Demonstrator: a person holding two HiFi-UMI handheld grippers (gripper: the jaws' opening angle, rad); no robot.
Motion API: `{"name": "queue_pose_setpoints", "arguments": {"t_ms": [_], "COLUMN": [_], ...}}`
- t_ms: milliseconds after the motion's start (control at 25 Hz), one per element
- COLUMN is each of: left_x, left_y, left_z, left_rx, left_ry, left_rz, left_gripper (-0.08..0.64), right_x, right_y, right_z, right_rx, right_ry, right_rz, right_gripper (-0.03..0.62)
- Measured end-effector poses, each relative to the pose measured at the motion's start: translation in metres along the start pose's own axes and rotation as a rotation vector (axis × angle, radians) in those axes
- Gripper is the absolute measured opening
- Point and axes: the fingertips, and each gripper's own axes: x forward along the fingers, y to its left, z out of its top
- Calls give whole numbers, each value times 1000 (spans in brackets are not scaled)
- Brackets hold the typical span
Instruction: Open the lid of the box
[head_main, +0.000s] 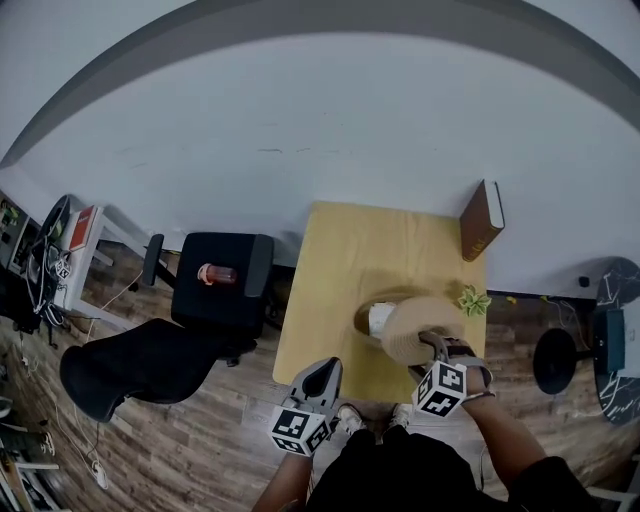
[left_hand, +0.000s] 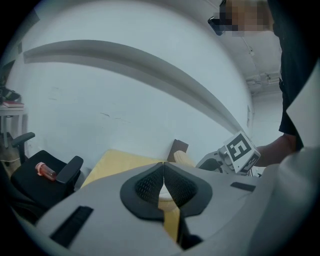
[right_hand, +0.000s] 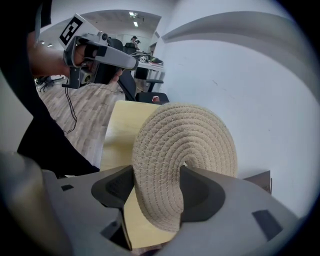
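The woven lid (right_hand: 190, 140), probably light and bendy, is pinched at its rim by the right gripper (right_hand: 157, 186); the left gripper (left_hand: 162, 186) is closed and empty.

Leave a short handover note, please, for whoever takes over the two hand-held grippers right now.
Left hand-held gripper: jaws together, nothing in them, near the table's front edge.
Right hand-held gripper: clamped on the woven lid, which is lifted and tilted on edge.
Box: on the yellow table, open, something white inside.
Done: lid is off the box.
Left: probably set the lid down on bare table, away from the book and the green ornament.
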Motion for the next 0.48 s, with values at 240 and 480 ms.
{"name": "queue_pose_setpoints", "arguments": {"t_ms": [240,480], "left_x": [25,35], "left_y": [-26,-41], "left_z": [0,-10], "left_rx": [12,19], "left_ry": [13,48], "left_rz": [-70,-109], "left_gripper": [18,19], "right_x": [-8,-8], "right_y": [8,25], "right_z": [-48,-90], "right_rx": [64,124], "right_ry": [66,132], "right_rz": [15,31], "right_gripper": [305,305]}}
